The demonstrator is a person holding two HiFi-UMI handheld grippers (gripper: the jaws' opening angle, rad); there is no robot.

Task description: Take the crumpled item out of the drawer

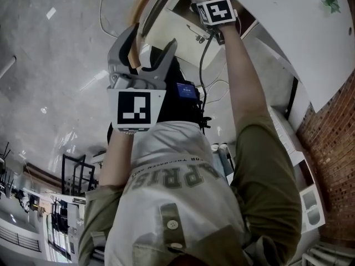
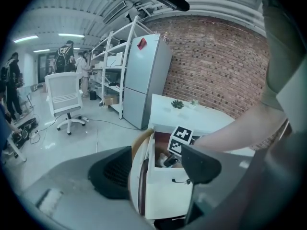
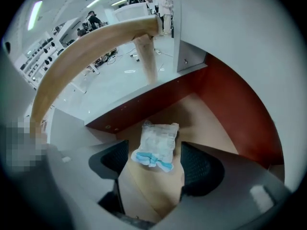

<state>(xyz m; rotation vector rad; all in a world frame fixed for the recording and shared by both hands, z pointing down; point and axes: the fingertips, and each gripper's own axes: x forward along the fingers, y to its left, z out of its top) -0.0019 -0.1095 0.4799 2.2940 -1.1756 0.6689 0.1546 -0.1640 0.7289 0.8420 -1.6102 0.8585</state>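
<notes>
A crumpled white plastic packet with a blue strip (image 3: 156, 146) lies on the tan wooden floor of the open drawer (image 3: 211, 123), which has red-brown inner walls. My right gripper (image 3: 153, 163) is open and low over it, one jaw on each side of the packet's near end, not closed on it. In the head view only the right gripper's marker cube (image 1: 216, 10) shows, reaching into the drawer. My left gripper (image 1: 145, 44) is open at the drawer's white front (image 1: 172, 31). The curved tan handle (image 2: 138, 171) sits between the jaws, close to the left one.
A white desk top (image 1: 288, 26) overhangs the drawer, with small plants (image 2: 178, 104) on it and a brick wall (image 2: 216, 66) behind. A thin cable (image 1: 202, 60) hangs by the drawer front. Farther off are a grey cabinet (image 2: 144, 80), a white office chair (image 2: 64, 99), shelving and people.
</notes>
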